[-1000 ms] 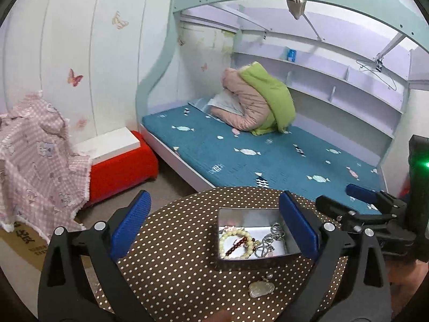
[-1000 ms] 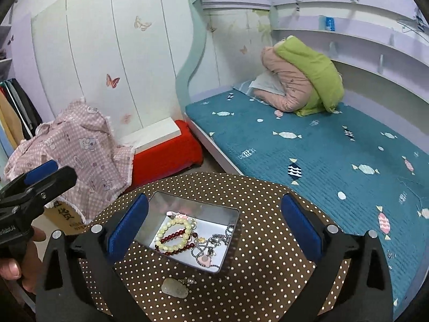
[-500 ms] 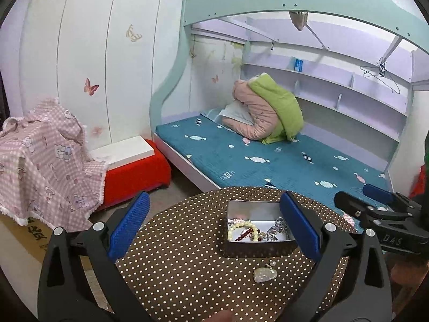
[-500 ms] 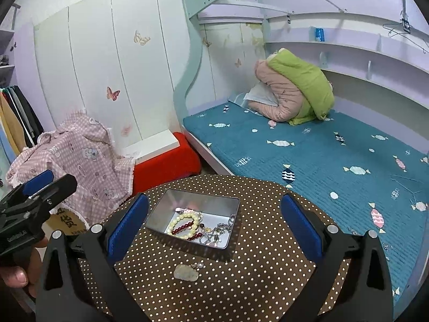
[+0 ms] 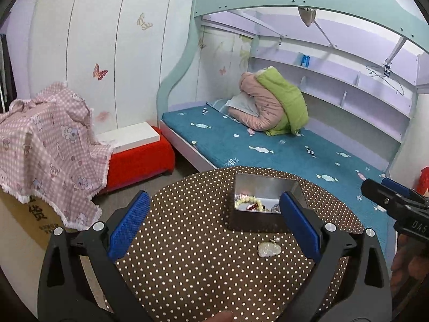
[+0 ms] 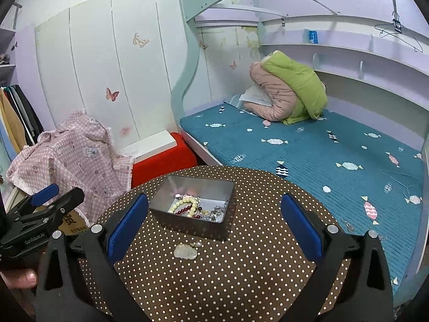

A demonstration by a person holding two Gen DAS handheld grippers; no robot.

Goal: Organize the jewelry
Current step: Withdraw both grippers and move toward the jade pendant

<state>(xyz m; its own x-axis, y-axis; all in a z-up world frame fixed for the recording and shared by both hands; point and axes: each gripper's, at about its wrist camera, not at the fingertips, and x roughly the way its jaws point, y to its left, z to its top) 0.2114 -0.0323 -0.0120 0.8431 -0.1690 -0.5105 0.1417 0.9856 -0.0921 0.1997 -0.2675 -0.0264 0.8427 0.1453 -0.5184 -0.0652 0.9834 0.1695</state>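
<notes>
A metal tin (image 5: 264, 186) (image 6: 193, 185) stands on the round brown polka-dot table (image 5: 193, 257) (image 6: 241, 276). It holds a pale bead bracelet (image 6: 185, 204) (image 5: 248, 202), a red bead bracelet (image 6: 186, 210) and silver chains (image 6: 217, 212). A pale jade pendant (image 5: 269, 249) (image 6: 185, 251) lies on the table just in front of the tin. My left gripper (image 5: 214, 225) is open and empty above the table, left of the tin. My right gripper (image 6: 214, 225) is open and empty above the table, with the tin and pendant between its fingers in view.
A bed with a blue mattress (image 6: 321, 147) and bundled quilts (image 6: 289, 94) stands behind the table. A red bench (image 5: 136, 158) and a pink-cloth-covered box (image 5: 45, 139) stand to the left by the wall.
Both grippers have pulled back and risen; the tin and pendant look smaller and farther off. Both stay open and empty. The jewelry has not moved.
</notes>
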